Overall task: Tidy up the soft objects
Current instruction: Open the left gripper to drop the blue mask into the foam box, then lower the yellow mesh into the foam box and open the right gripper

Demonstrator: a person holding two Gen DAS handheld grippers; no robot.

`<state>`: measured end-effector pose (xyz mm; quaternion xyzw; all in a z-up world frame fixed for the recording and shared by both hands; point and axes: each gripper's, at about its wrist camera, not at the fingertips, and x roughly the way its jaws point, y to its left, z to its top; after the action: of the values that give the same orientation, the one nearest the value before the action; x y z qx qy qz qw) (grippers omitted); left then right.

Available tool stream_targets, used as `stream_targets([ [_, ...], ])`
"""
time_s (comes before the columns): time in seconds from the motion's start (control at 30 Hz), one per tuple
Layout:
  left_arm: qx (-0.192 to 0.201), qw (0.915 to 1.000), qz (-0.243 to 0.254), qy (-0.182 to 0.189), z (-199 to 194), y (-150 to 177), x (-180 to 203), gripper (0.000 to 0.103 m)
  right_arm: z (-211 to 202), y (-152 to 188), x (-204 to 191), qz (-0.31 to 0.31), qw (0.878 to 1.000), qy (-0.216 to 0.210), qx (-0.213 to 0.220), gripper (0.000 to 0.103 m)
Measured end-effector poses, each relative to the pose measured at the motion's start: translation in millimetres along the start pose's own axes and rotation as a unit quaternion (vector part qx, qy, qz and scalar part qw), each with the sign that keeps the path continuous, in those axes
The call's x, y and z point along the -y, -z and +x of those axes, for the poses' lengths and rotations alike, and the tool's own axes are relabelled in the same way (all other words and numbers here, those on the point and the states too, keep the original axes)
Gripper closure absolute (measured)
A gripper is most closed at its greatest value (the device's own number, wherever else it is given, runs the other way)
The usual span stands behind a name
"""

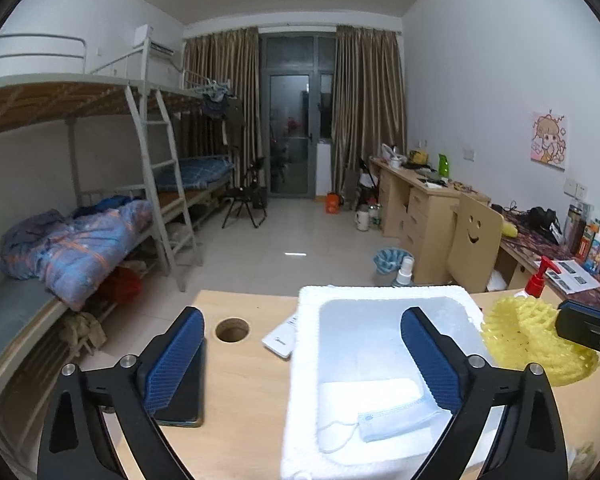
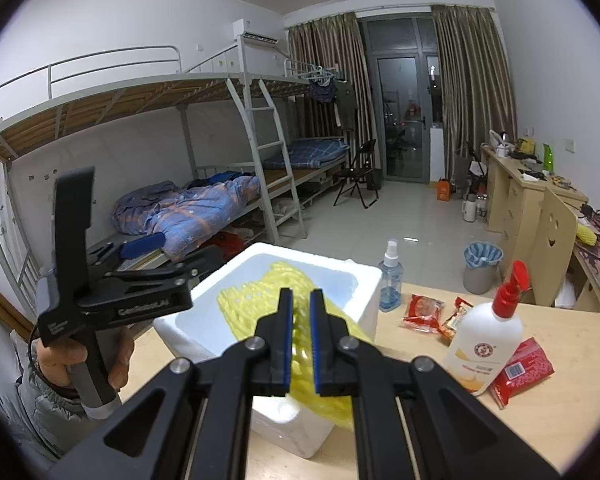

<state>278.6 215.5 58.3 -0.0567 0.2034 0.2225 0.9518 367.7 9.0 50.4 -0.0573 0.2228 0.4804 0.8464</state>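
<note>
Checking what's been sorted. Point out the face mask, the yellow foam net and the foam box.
face mask (image 1: 396,420), left wrist view, on its blue pleated front.
yellow foam net (image 2: 252,300), right wrist view, on its mesh over the box.
foam box (image 1: 300,360), left wrist view, on its left rim.

My left gripper (image 1: 300,364) stands wide open over the white foam box (image 1: 304,360); inside it a blue face mask (image 1: 396,420) lies near the front edge.

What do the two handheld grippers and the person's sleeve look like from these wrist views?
Both the left gripper and the right gripper are matte black linkage frames with silver pivot bolts and ribbed blue pads. Seen from the right wrist, the left gripper has a tall black handle and white lettering on its body, too blurred to read. The sleeve is grey and padded.
</note>
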Motion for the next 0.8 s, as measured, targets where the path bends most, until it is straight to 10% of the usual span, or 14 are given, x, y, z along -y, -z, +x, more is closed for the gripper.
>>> stream_targets([
  [0.8, 0.034, 0.9973, -0.006, -0.066, -51, 11, -35, 0.000, 47, -13, -31, -0.006, 0.999, -0.040, -0.029, 0.093],
])
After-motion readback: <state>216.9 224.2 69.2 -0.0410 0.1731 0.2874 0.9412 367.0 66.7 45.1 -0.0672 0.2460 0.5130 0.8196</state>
